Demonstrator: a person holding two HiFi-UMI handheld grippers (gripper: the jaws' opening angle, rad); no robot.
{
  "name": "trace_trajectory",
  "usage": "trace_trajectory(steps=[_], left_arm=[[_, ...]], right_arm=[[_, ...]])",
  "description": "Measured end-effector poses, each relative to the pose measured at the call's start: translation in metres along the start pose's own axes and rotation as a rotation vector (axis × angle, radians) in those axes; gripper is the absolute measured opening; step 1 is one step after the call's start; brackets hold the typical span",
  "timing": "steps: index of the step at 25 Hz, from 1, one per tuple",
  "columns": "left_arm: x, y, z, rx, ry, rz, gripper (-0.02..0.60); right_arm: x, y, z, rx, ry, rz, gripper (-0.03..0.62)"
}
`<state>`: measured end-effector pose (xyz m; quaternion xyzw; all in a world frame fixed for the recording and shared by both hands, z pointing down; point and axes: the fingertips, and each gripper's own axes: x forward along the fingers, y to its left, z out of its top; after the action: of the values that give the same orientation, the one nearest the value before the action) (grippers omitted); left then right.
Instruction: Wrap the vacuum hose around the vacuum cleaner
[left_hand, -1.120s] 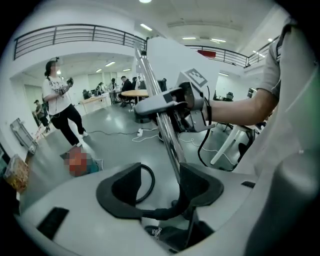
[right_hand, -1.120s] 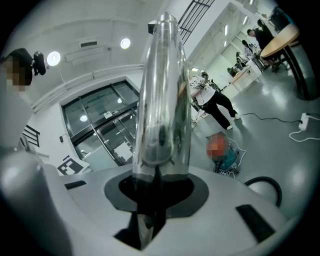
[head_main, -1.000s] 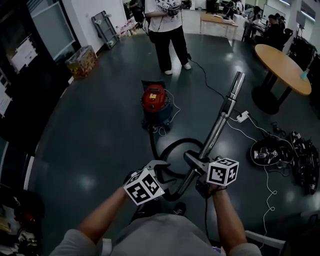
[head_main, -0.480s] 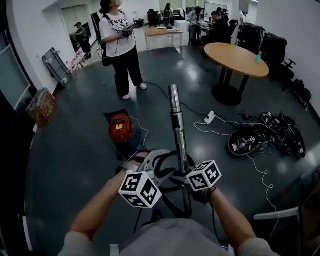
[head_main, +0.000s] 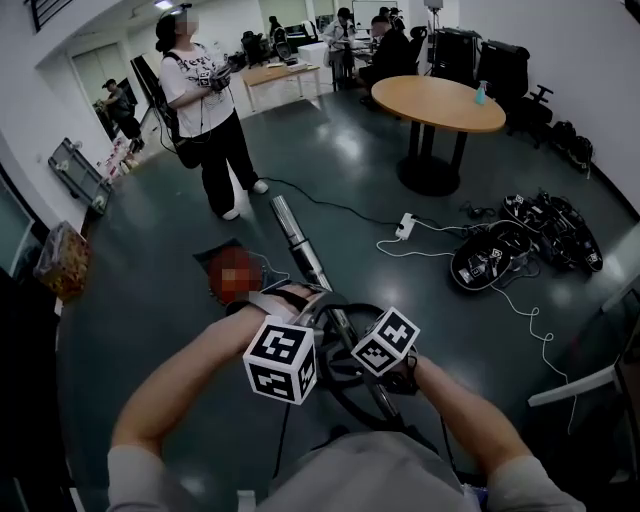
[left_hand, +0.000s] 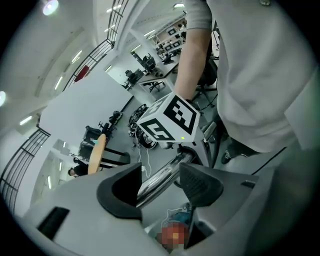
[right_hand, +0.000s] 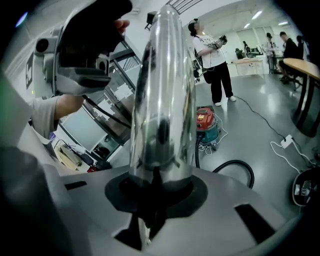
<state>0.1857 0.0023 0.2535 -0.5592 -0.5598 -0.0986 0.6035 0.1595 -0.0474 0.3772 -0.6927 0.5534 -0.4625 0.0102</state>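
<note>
My right tongs (right_hand: 160, 182) clamp the metal tube (head_main: 296, 238), steering it toward the far vacuum cleaner (right_hand: 206, 125); my left tongs (left_hand: 160, 175) stand open around it as a guide

the red-topped vacuum cleaner (right_hand: 207, 125) stands upright; its black hose (right_hand: 233, 161) curls loose on the floor (not wrapped), ending in a raised, tilted chrome wand (head_main: 298, 240).

The floor (head_main: 130, 320) at 10 o'clock is open for a hand. The metal tube (head_main: 298, 240) bars 12 o'clock. At 11 o'clock stands the vacuum cleaner (head_main: 235, 275), a person (head_main: 205, 120) behind it. A round table (head_main: 435, 100) stands at 1 o'clock, a power strip (head_main: 404, 226) and gear pile (head_main: 520, 245) at 2 o'clock.
</note>
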Motion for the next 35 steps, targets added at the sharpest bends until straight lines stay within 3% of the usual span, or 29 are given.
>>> trace_trajectory(steps=[3,7,13,25,30,35], left_arm=[[-0.001,-0.017,-0.029,0.026,0.04,-0.112,0.245],[-0.001,-0.039,-0.068,0.112,0.177,-0.211,0.245],[-0.01,-0.06,-0.101,0.129,0.271,-0.351,0.239],[-0.008,-0.061,-0.111,0.101,0.336,-0.469,0.225],[0.008,-0.06,-0.122,0.134,0.437,-0.521,0.225],[0.027,-0.045,-0.128,0.095,0.46,-0.537,0.202]], right_arm=[[0.02,0.011,0.013,-0.031,0.049,0.003,0.078],[0.044,0.022,0.023,-0.063,0.112,0.008,0.077],[0.074,0.038,0.035,-0.112,0.172,0.026,0.077],[0.085,0.035,0.035,-0.205,0.237,0.093,0.077],[0.077,0.027,0.045,-0.28,0.204,0.126,0.077],[0.072,-0.001,0.029,-0.256,0.279,0.179,0.077]])
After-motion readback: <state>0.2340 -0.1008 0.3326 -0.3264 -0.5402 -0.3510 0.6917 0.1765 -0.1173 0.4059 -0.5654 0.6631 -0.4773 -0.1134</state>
